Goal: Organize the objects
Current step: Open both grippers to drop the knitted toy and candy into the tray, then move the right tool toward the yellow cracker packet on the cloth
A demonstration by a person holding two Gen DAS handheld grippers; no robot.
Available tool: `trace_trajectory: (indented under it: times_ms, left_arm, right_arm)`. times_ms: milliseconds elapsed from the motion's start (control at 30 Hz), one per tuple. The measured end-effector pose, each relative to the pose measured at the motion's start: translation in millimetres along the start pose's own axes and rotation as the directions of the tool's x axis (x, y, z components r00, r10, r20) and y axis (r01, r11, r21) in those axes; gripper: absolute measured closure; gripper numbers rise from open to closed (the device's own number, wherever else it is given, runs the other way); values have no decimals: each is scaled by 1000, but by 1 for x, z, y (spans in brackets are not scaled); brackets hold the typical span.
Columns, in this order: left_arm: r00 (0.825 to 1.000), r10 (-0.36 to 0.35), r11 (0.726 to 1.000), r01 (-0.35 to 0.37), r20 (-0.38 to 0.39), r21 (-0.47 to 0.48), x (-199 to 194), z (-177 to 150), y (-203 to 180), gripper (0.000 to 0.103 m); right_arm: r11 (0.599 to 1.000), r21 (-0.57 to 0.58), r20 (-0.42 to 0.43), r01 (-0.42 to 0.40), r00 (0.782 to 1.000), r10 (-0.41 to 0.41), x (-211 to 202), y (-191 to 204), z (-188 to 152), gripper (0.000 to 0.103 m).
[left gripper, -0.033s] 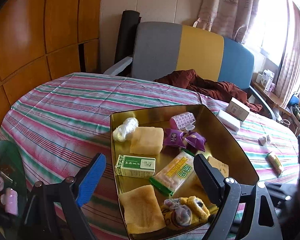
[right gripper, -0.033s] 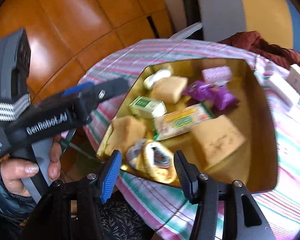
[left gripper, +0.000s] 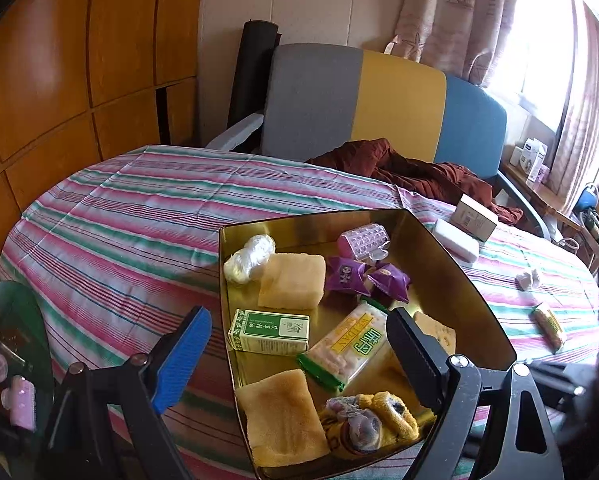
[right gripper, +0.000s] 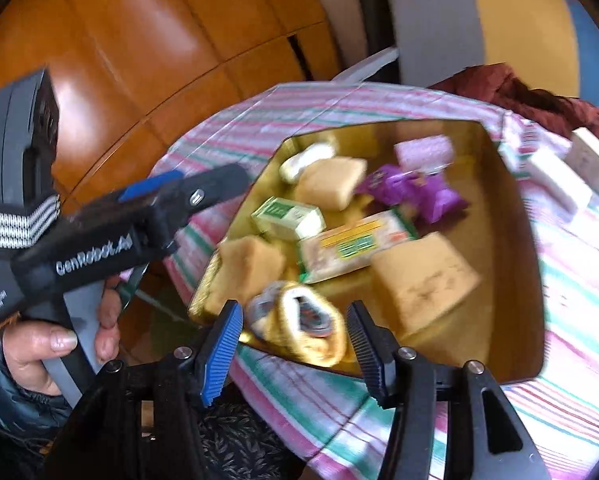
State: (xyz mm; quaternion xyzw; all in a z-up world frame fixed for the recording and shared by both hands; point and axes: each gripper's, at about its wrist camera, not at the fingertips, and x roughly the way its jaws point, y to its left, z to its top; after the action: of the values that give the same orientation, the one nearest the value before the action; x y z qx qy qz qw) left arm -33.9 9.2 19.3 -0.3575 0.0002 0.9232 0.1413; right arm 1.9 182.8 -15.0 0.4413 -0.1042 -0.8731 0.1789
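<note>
Nothing has shifted against the earlier pair of frames: every item lies where it did.

The left gripper [left gripper: 298,314] hangs over the near left corner of the gold tray [left gripper: 465,280]. Its jaws are wide and opening, with nothing clamped; the tray's contents only show beyond them. In the right wrist view a hand [right gripper: 39,344] holds it to the left of the tray. The right gripper [right gripper: 294,307] is at the tray's near edge. Its jaws stand partly apart and are opening. The yellow sock [right gripper: 299,320] shows between the pads, but they do not press on it; it lies in the tray's near corner.

The tray sits on the striped cloth [left gripper: 119,220]. In it:
- a white bag wad [left gripper: 249,258] in the far left corner
- a pink roller [left gripper: 365,240] at the far wall
- two purple packets [left gripper: 345,276] just nearer than the roller
- a sponge [left gripper: 293,280] beside the wad, a second sponge [left gripper: 279,416] near left, and a third [left gripper: 439,332] partly hidden behind the left gripper's black finger
- a green box [left gripper: 269,332] on its side by the left wall
- a cracker pack [left gripper: 351,350] lying slantwise in the middle, touching the box

Still outside on the cloth, to the right:
- a white bar [left gripper: 455,242] just beside the tray's far right wall
- a carton [left gripper: 473,218] behind the bar
- a crumpled wrapper [left gripper: 527,279]
- a snack bar [left gripper: 549,326], well apart from the tray

A red cloth [left gripper: 411,168] spills from the chair [left gripper: 359,100] onto the table's far edge. Off the near left is a green dish [left gripper: 15,312] holding another pink roller [left gripper: 21,402].
</note>
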Motion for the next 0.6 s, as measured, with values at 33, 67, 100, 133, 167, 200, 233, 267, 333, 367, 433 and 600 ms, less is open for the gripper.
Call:
trace_trajectory:
  times_ms: [33,67,100,133,167,200,233,267,333,367,433,600]
  left_arm:
    - [1000,-1,1000,1,-1,3,0,0,-1,13]
    - [1000,-4,1000,4,-2,6,-1,0,-2,13]
    - [1000,-7,1000,7,-4,11,-1,-1,-4,13]
    - [1000,-11,1000,11,-6,18,-1,-1,-6,13]
    - [1000,-11,1000,12,-8,24,-1,-1,-8,13]
    - [1000,-13,1000,13,-9,28,-1,-1,-10,13]
    - [1000,-17,999,17,-12,33,-1,-1,-12,13]
    - [1000,-19,999,19,-14,38,-1,-1,-14,13]
    - [1000,-22,998,22,-16,54,-1,-1,-20,13]
    - [1000,-23,998,24,-16,61,-2,0,-21,13]
    - [1000,-26,996,27,-16,80,-2,1,-27,13]
    - [999,-38,992,41,-23,123,0,4,-40,13]
  right_arm:
    - [1000,9,10,16,1000,-16,-5,-3,0,48]
    - [999,18,20,33,999,-33,-10,-6,0,48]
    - [999,24,26,43,999,-44,-12,-9,0,48]
    - [998,39,34,58,998,-60,-17,-14,0,48]
    - [996,51,41,70,997,-72,-20,-19,-1,48]
    - [995,62,47,83,995,-86,-22,-23,-1,48]
    - [993,72,51,95,994,-99,-24,-27,-1,48]
    - [991,85,55,107,992,-112,-27,-33,-2,48]
    - [986,110,60,123,990,-130,-32,-43,-5,47]
    - [983,125,60,134,988,-143,-34,-49,-6,47]
    - [977,148,61,156,984,-167,-39,-58,-10,47]
    - [959,204,60,196,975,-212,-48,-82,-16,47]
